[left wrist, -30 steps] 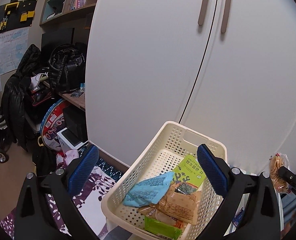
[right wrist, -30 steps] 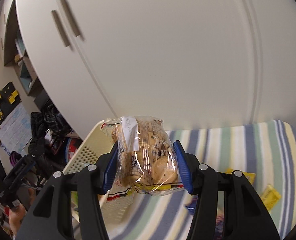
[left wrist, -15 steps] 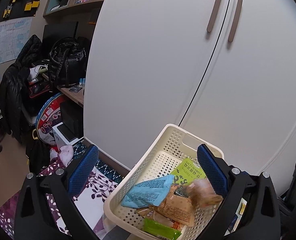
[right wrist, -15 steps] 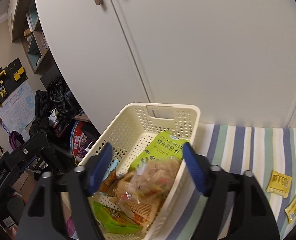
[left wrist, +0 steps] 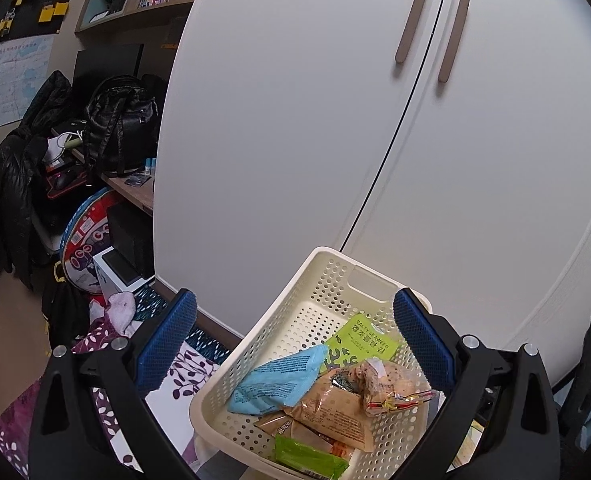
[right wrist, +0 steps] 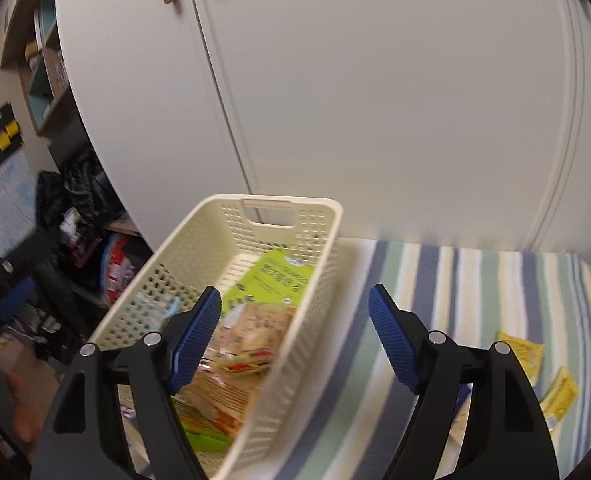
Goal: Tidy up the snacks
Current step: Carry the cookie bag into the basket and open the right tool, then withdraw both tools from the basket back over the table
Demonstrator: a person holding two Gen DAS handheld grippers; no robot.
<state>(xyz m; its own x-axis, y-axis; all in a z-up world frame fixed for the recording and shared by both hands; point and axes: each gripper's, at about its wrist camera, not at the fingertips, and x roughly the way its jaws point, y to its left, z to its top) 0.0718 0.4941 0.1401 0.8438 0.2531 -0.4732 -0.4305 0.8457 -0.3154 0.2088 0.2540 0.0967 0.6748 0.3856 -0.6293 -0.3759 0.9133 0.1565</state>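
— What changed?
— The right tool [right wrist: 294, 322] no longer grips the crinkly clear cookie bag [left wrist: 391, 386]; spread empty. The bag lies in the perforated cream basket [left wrist: 295, 320].
— Left tool [left wrist: 294, 338]?
— Spread wide, empty.

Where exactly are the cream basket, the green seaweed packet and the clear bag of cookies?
cream basket [left wrist: 337, 268]: left wrist view, perforated far wall beside the handle slot.
green seaweed packet [left wrist: 361, 342]: left wrist view, middle of its printed face.
clear bag of cookies [left wrist: 391, 380]: left wrist view, its bulging middle.
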